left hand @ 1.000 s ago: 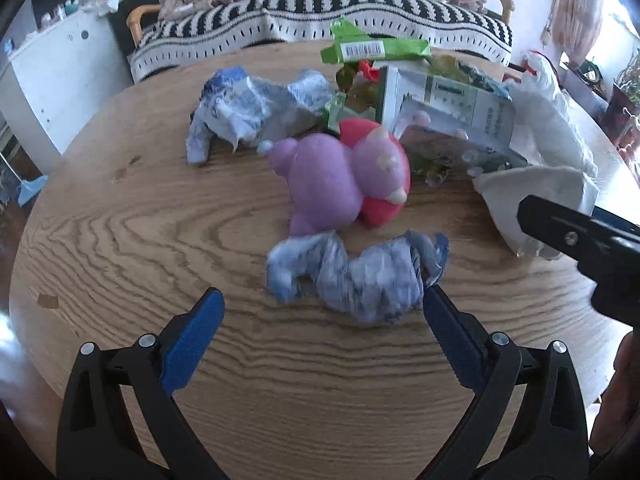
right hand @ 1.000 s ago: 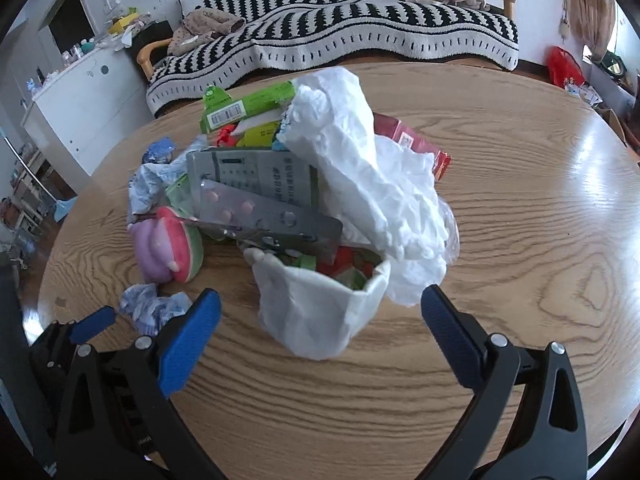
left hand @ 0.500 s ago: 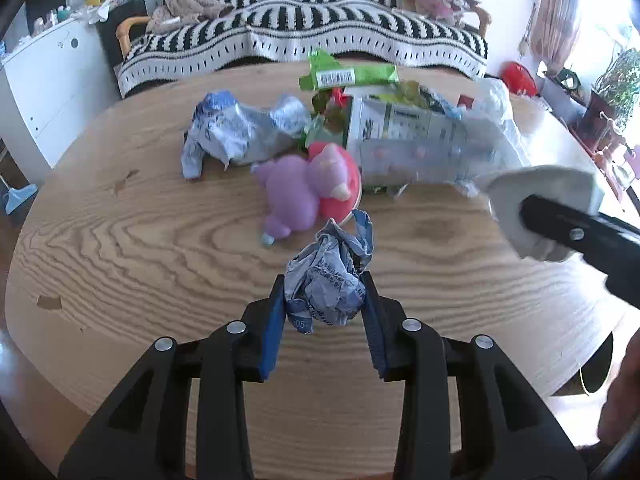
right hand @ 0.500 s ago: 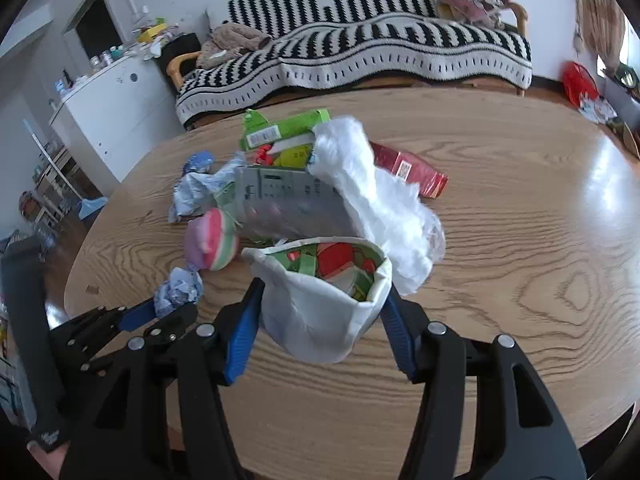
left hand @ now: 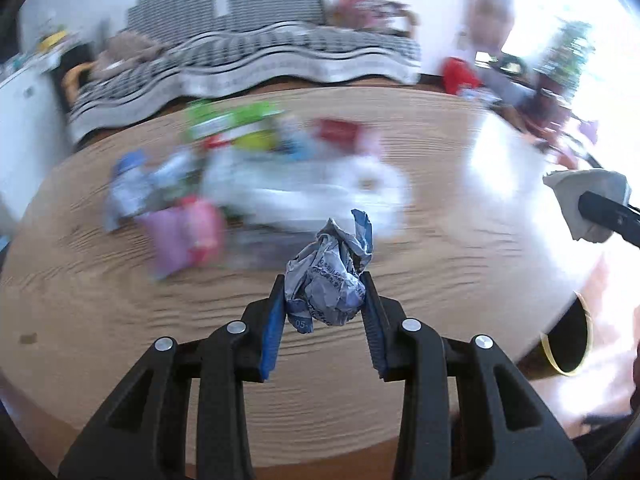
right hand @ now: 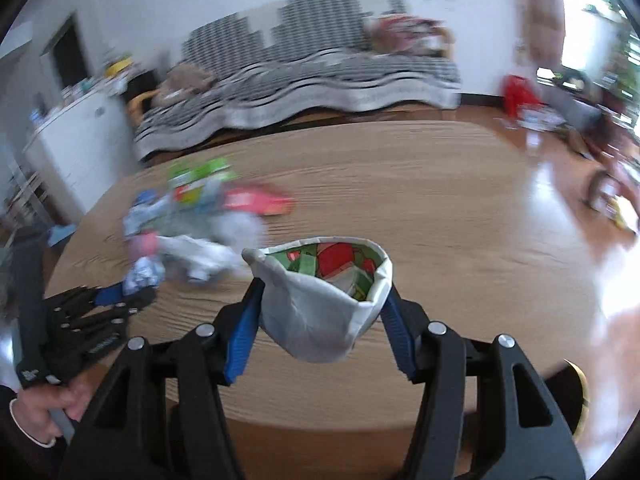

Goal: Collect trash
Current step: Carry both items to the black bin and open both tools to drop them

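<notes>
Evidently, a crumpled wrapper (left hand: 328, 276) is pinched in the left gripper (left hand: 325, 300) and a white pouch (right hand: 320, 312) clamped in the right gripper (right hand: 320, 316), both lifted off the table (left hand: 120, 320), presumably for binning.

striped sofa (right hand: 304, 76) behind wooden table (right hand: 440, 184) (bright window glare at right)

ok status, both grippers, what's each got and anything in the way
Left gripper shut on crumpled blue-white wrapper. Right gripper shut on white paper cup stuffed with wrappers. Both lifted clear of wooden table. Nothing blocking; rest of trash pile blurred.
</notes>
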`<state>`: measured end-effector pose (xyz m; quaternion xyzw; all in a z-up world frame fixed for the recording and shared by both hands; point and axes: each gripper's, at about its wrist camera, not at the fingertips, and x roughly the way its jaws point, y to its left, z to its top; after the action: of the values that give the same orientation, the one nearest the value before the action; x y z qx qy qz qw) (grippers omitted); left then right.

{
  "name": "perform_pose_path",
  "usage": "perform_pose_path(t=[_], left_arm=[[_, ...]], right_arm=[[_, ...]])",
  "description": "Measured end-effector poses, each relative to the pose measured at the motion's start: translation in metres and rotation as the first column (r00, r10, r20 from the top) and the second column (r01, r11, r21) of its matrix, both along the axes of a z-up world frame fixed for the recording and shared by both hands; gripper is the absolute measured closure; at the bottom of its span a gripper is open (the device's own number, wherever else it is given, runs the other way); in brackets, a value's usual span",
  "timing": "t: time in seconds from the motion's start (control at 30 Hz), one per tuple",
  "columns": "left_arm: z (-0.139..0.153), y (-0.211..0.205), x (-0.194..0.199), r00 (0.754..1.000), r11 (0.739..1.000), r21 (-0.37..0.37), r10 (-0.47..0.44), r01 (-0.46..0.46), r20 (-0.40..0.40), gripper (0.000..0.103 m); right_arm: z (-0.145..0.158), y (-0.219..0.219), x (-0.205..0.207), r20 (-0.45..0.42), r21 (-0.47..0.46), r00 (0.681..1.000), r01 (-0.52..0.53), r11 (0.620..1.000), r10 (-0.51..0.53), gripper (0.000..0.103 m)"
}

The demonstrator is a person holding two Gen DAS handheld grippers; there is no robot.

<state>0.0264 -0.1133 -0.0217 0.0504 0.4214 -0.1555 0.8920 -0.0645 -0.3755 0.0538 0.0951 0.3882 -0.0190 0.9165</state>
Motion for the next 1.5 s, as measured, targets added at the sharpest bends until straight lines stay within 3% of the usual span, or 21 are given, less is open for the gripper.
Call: perform_pose_path(t=[0.17, 0.3, 0.33, 0.47, 0.53, 0.63, 0.77, 0.97, 1.03, 1.07, 1.1, 1.27, 1.4, 1.5], left_arm=[[0.008, -0.101, -0.023, 0.978, 0.974, -0.089, -0.209, 0.207, -0.018, 0.068], [0.005, -0.204, -0.062, 0.910, 0.906, -0.114, -0.413, 0.408, -0.028, 0.068], [-0.002, -0.236, -0.075, 0.883, 0.879, -0.128, -0.468, 0.460, -0.042, 0.068], [-0.043, -0.322, -0.110, 0.806, 0.813, -0.162, -0.579, 0.559, -0.126, 0.068], [-0.068, -0.354, -0.123, 0.780, 0.798, -0.163, -0.602, 0.580, -0.174, 0.067], [-0.096, -0.385, -0.128, 0.756, 0.787, -0.158, -0.617, 0.597, -0.219, 0.067], [-0.116, -0.412, -0.129, 0.748, 0.785, -0.141, -0.619, 0.604, -0.241, 0.067], [-0.121, -0.427, -0.126, 0.736, 0.777, -0.144, -0.627, 0.613, -0.254, 0.066], [-0.122, -0.430, -0.125, 0.724, 0.767, -0.161, -0.641, 0.621, -0.255, 0.056], [-0.122, -0.431, -0.124, 0.723, 0.764, -0.169, -0.644, 0.623, -0.250, 0.049], [-0.124, -0.432, -0.124, 0.723, 0.762, -0.176, -0.647, 0.623, -0.243, 0.036], [-0.124, -0.427, -0.120, 0.738, 0.778, -0.220, -0.628, 0.588, -0.247, 0.026], [-0.110, -0.416, -0.121, 0.737, 0.779, -0.221, -0.627, 0.587, -0.252, 0.024], [-0.082, -0.386, -0.120, 0.737, 0.774, -0.223, -0.633, 0.593, -0.235, 0.019]], right_arm=[[-0.006, -0.119, -0.070, -0.043, -0.018, 0.969, 0.241, 0.970, -0.242, 0.046], [-0.031, -0.194, -0.119, -0.125, -0.014, 0.915, 0.385, 0.923, -0.383, 0.046], [-0.038, -0.209, -0.127, -0.152, -0.013, 0.898, 0.417, 0.909, -0.414, 0.046], [-0.080, -0.268, -0.155, -0.295, 0.003, 0.817, 0.519, 0.855, -0.495, 0.046], [-0.101, -0.289, -0.163, -0.362, 0.032, 0.785, 0.549, 0.835, -0.502, 0.046], [-0.116, -0.303, -0.170, -0.403, 0.018, 0.762, 0.560, 0.828, -0.507, 0.046], [-0.118, -0.302, -0.172, -0.413, 0.025, 0.757, 0.565, 0.825, -0.506, 0.046], [-0.117, -0.308, -0.164, -0.401, 0.047, 0.760, 0.574, 0.817, -0.511, 0.046], [-0.117, -0.308, -0.165, -0.402, 0.042, 0.754, 0.582, 0.812, -0.519, 0.041], [-0.119, -0.307, -0.162, -0.406, 0.043, 0.751, 0.584, 0.810, -0.520, 0.034], [-0.118, -0.307, -0.162, -0.404, 0.042, 0.747, 0.592, 0.805, -0.528, 0.021], [-0.111, -0.303, -0.160, -0.381, 0.028, 0.744, 0.602, 0.798, -0.549, 0.019], [-0.094, -0.289, -0.152, -0.331, -0.015, 0.763, 0.583, 0.812, -0.554, 0.018], [-0.067, -0.263, -0.133, -0.255, -0.038, 0.816, 0.528, 0.849, -0.519, 0.016]])
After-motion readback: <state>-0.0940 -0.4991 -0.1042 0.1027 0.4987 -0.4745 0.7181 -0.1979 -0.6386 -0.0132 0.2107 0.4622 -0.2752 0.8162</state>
